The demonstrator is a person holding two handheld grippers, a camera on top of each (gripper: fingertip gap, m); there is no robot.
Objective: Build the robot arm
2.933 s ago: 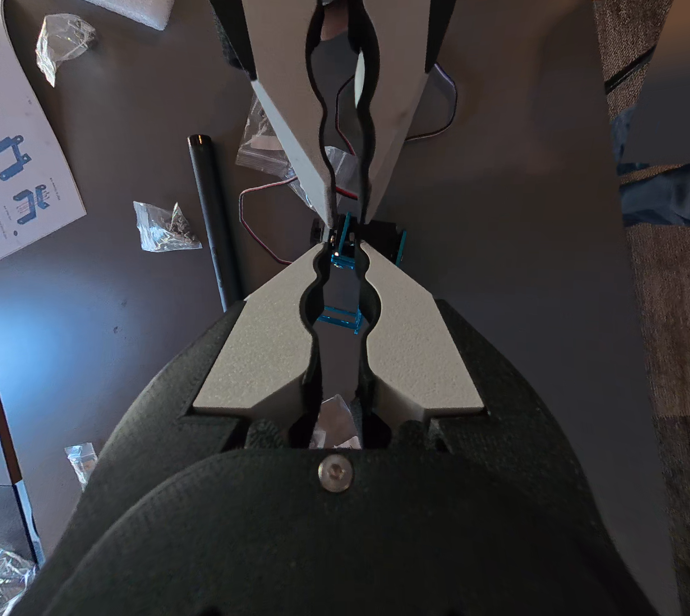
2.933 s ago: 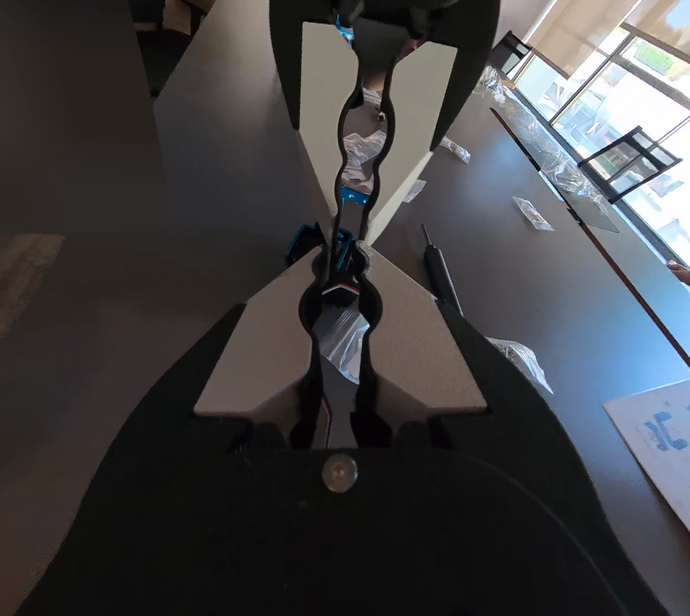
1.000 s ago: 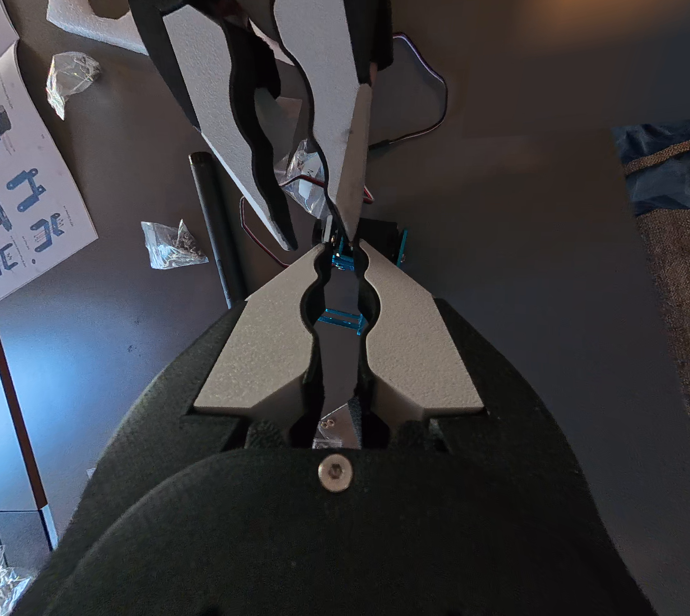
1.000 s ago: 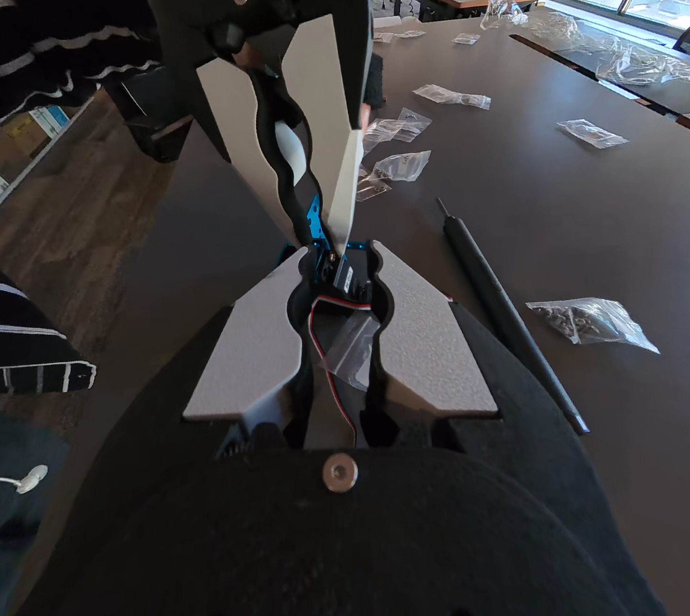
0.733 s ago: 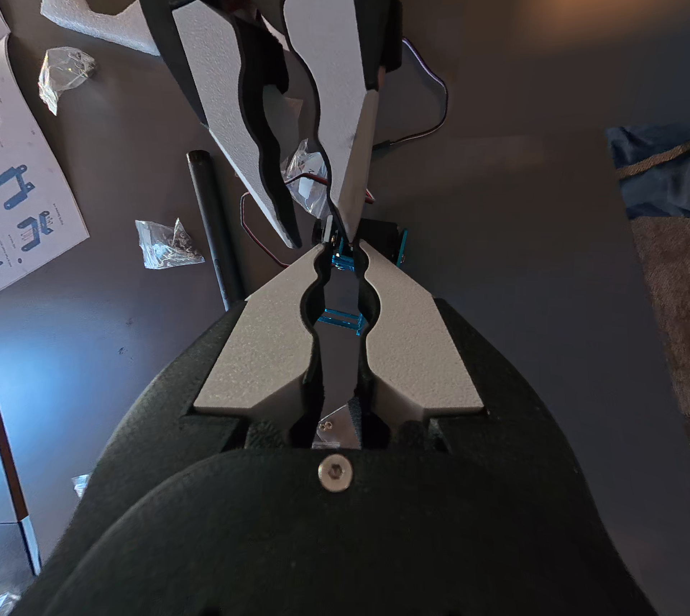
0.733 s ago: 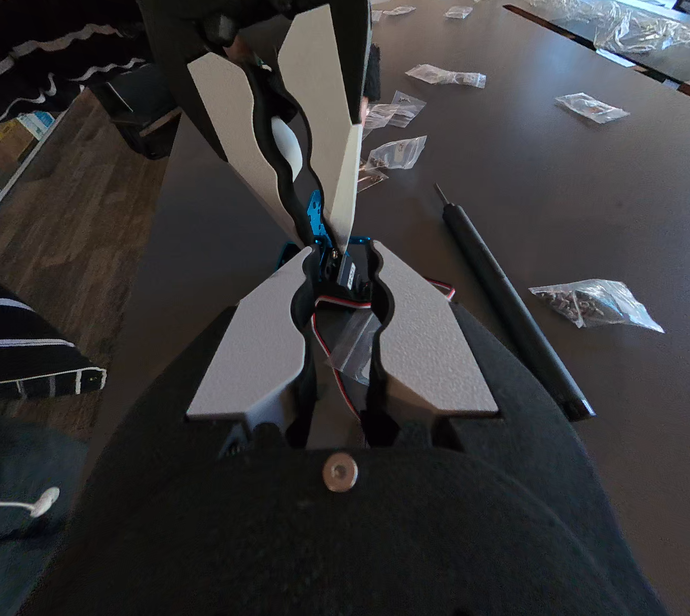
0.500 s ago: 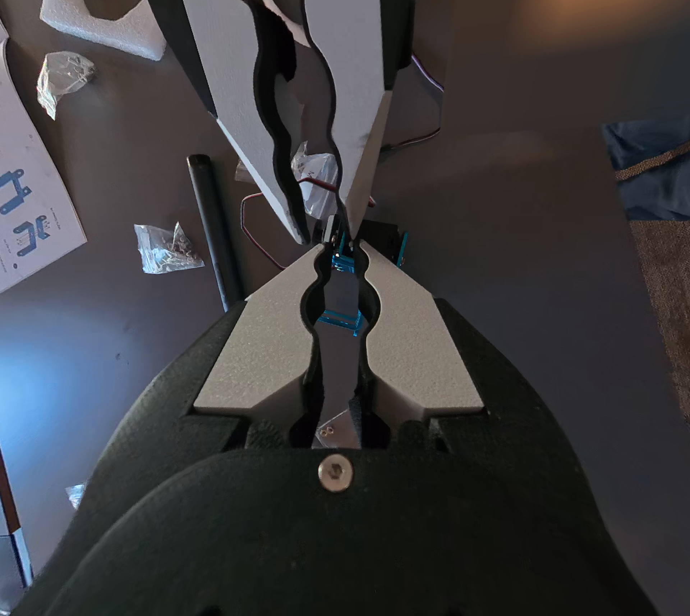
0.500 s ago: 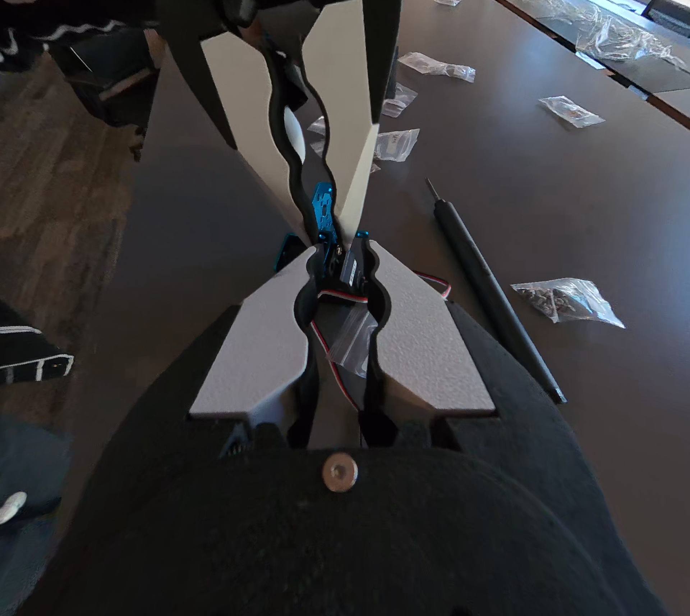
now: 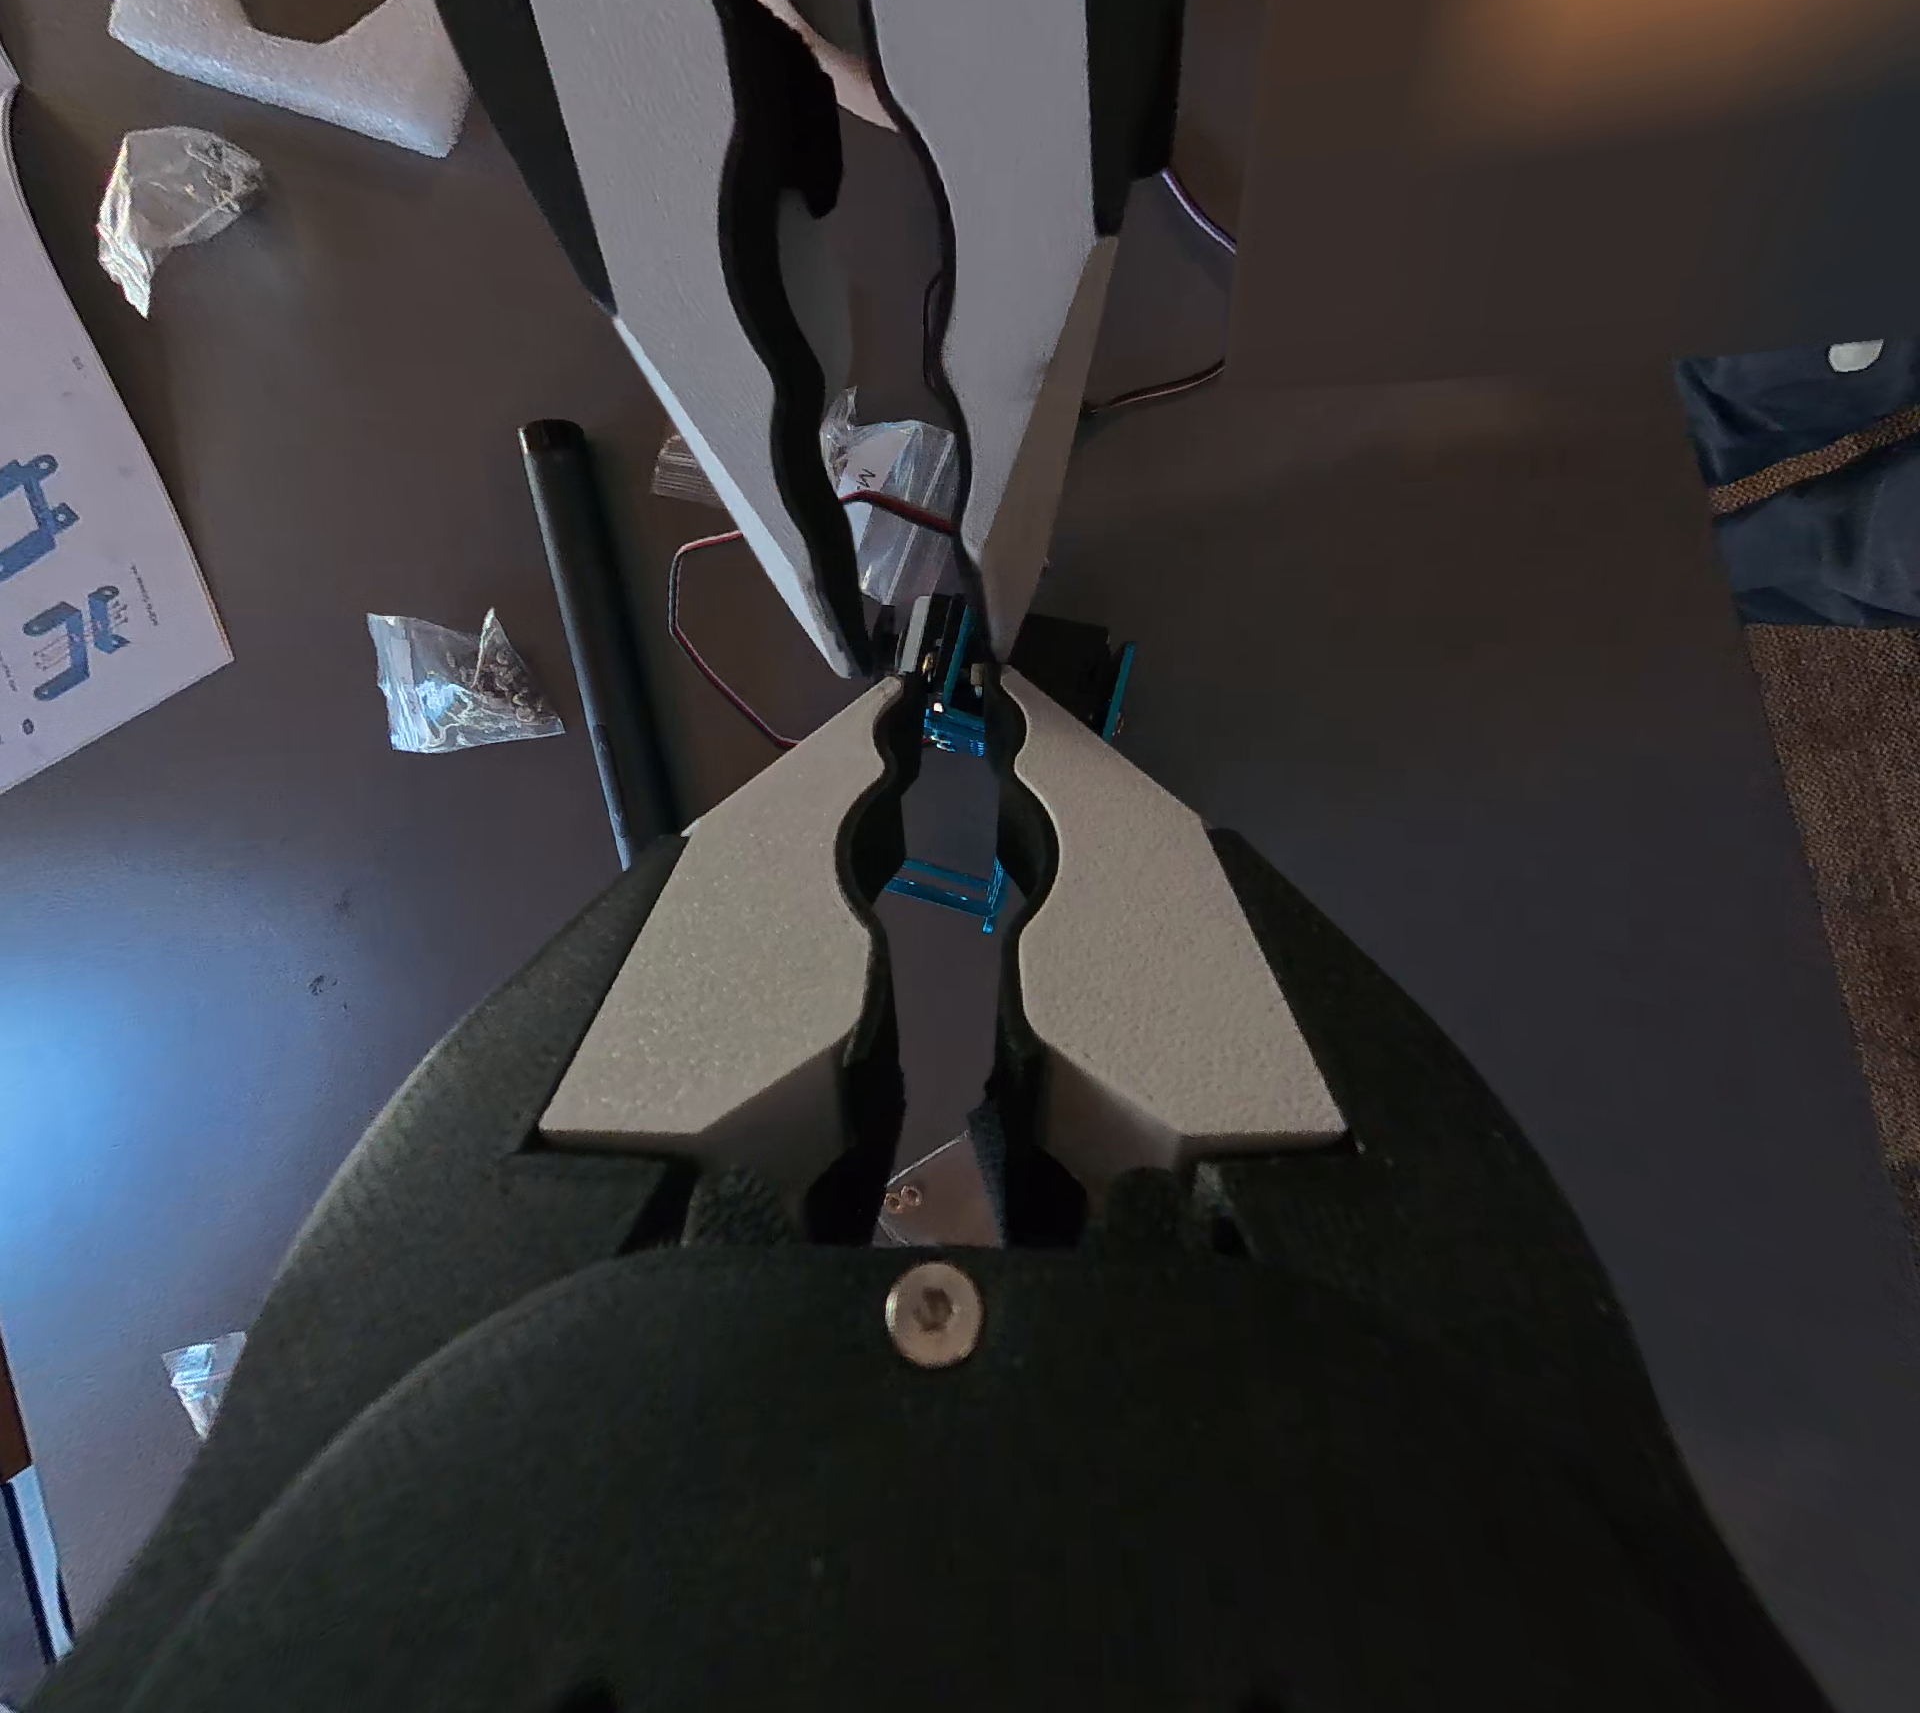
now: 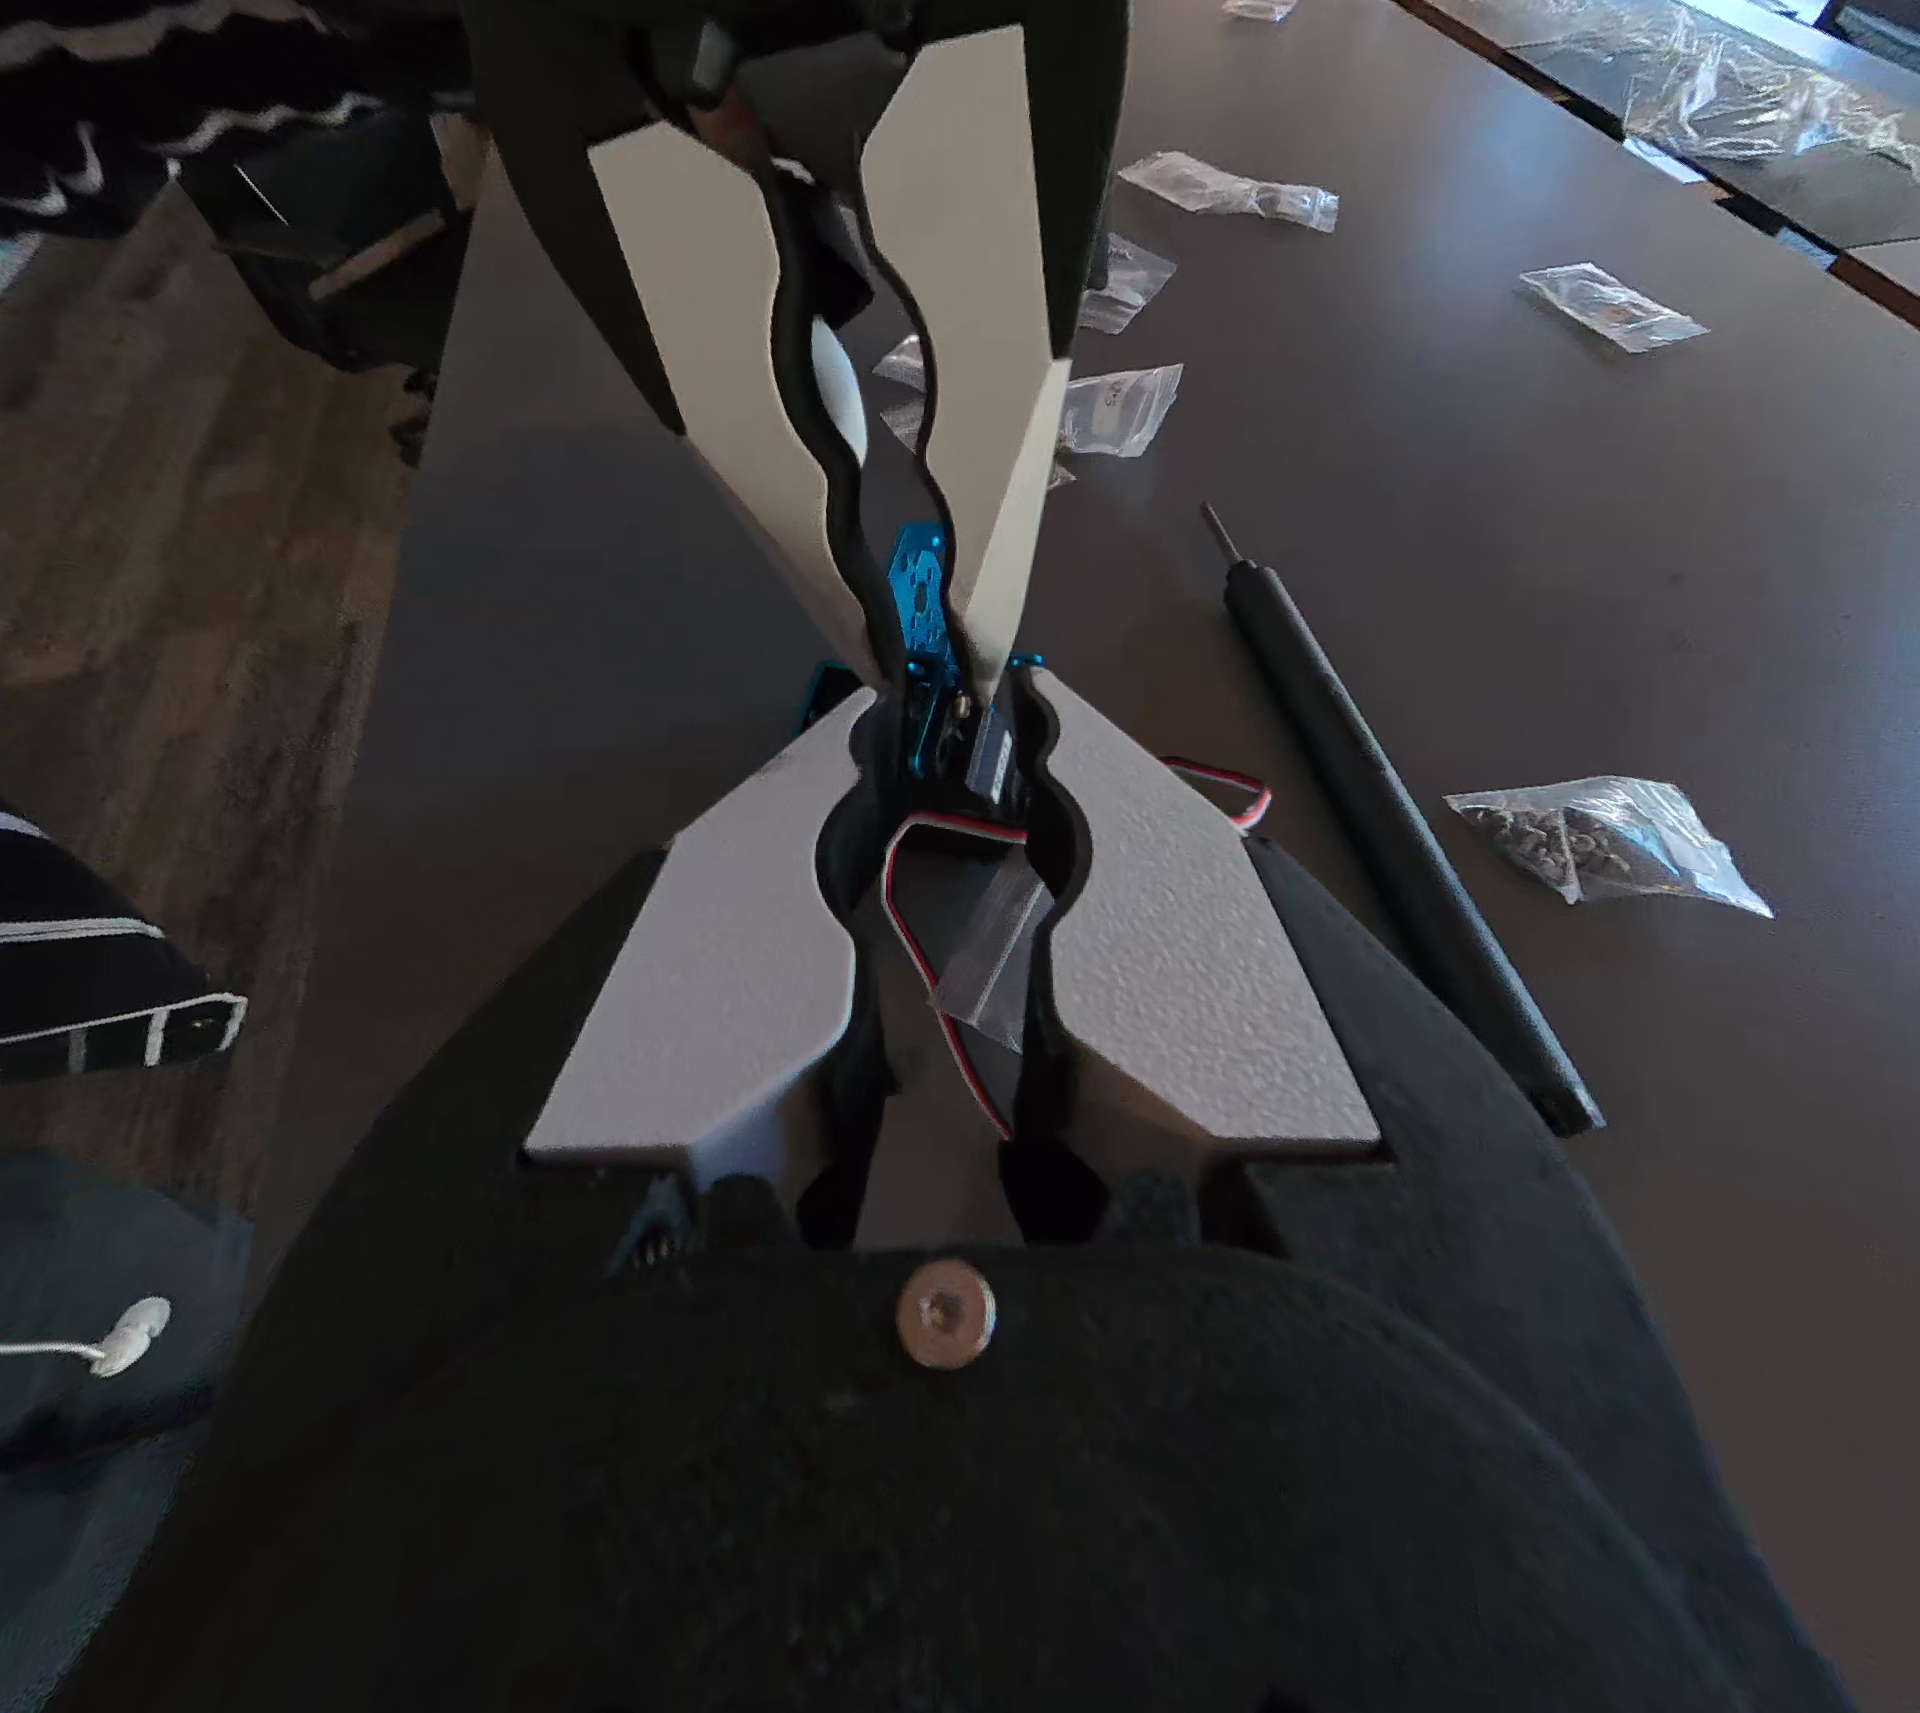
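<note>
Grippers meet tip to tip above the dark table (image 9: 1403, 676). Our left gripper (image 9: 943, 689) is squeezed tight on the blue metal part (image 9: 954, 728). Our right gripper (image 10: 945, 692) is squeezed on the black motor (image 10: 971, 806) joined to it. We think a small part like this needs a soft, steady squeeze, with the red wire (image 10: 912, 920) left loose. We count two grippers, one black stick (image 10: 1382, 822), one foam piece (image 9: 281, 53), one paper sheet (image 9: 83, 572) and at least five little bags (image 9: 462, 681).

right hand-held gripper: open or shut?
Shut: the right hand-held gripper pinches the black servo in its blue bracket, fingertips close together.
</note>
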